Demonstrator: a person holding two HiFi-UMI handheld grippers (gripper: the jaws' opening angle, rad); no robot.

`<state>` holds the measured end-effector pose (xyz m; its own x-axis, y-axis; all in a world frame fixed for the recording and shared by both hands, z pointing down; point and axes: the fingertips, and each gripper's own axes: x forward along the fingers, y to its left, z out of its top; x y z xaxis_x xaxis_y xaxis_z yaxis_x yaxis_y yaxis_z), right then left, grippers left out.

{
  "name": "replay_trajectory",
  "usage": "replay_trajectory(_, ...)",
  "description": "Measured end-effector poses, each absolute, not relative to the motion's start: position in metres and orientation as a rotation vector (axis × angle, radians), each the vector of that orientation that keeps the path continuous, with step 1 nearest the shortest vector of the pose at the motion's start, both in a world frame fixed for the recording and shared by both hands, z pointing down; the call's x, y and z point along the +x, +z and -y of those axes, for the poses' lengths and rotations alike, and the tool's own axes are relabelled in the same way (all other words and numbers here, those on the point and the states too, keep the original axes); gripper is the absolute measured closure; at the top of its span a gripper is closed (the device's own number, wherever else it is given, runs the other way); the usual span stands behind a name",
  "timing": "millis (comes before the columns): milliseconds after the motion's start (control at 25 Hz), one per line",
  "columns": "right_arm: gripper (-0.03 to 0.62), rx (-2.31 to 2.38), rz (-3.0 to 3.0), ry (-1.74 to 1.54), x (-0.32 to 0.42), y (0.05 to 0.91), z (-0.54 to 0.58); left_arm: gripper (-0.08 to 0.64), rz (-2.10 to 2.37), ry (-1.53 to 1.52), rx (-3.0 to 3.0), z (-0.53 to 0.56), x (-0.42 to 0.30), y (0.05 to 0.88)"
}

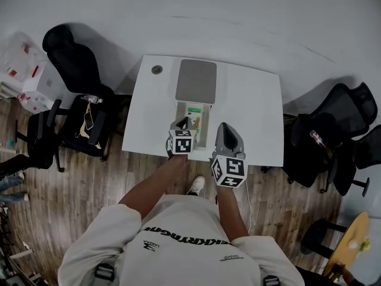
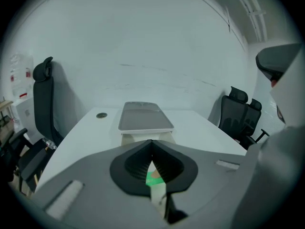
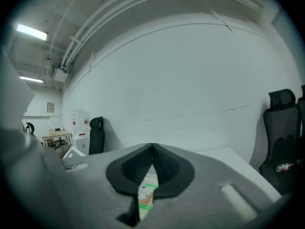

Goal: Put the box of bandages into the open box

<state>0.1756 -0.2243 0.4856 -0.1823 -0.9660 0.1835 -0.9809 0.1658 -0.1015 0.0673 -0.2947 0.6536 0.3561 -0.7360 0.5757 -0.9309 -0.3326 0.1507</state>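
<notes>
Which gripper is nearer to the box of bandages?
Left. The left gripper is over the near end of the open box, just short of the box of bandages; the right gripper is outside it, to the right.

So your small white cardboard bandage box with the green band (image 1: 194, 115) was sitting down inside the pale open box (image 1: 208, 125). It lay flat, printed face up, with the green end toward the hinge side. The open box's flat grey lid (image 1: 196, 81) was swung right back, lying level behind the tray. The whole thing sat on the white table (image 1: 250, 112), reaching close to its near edge.
</notes>
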Motion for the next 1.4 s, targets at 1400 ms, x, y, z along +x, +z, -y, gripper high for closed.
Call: replay_trajectory(1400, 0.594, 1.966, 2.349, 0.254, 0.152, 0.491, 0.18, 0.563, 1.39, 0.146, 2.554, 0.216, 0.05, 0.525)
